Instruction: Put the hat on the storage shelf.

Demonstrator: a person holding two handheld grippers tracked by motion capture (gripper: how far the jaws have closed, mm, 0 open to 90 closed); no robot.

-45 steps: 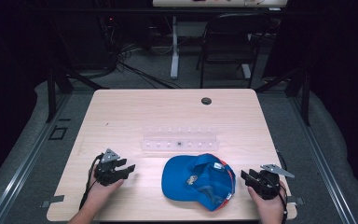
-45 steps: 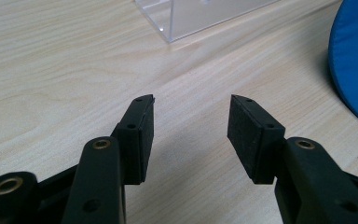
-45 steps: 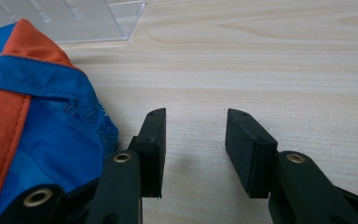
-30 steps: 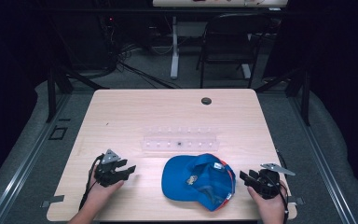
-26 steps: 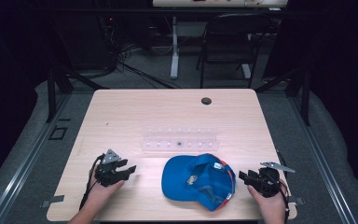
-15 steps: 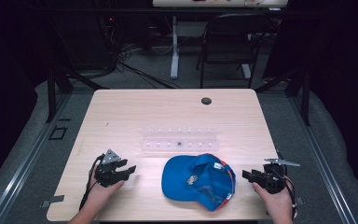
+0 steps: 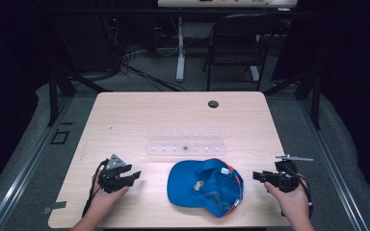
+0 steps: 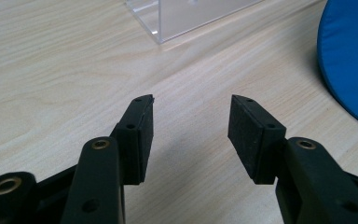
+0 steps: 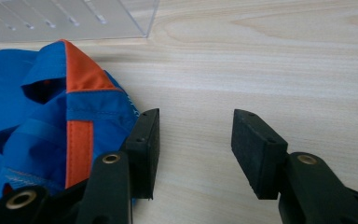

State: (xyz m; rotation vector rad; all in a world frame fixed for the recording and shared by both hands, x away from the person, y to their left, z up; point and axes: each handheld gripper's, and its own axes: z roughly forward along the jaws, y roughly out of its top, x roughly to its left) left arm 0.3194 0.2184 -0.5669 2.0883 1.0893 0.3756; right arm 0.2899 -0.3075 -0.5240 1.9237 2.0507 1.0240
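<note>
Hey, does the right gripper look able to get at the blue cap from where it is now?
Probably yes. The right gripper sits open just beside the blue cap, on bare table, with nothing between them; in the right gripper view one jaw is already at the cap's edge.

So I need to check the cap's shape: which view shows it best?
The high view: the whole blue cap lies in sight. The right gripper view catches its blue and orange edge; the left gripper view, a blue sliver.
</note>
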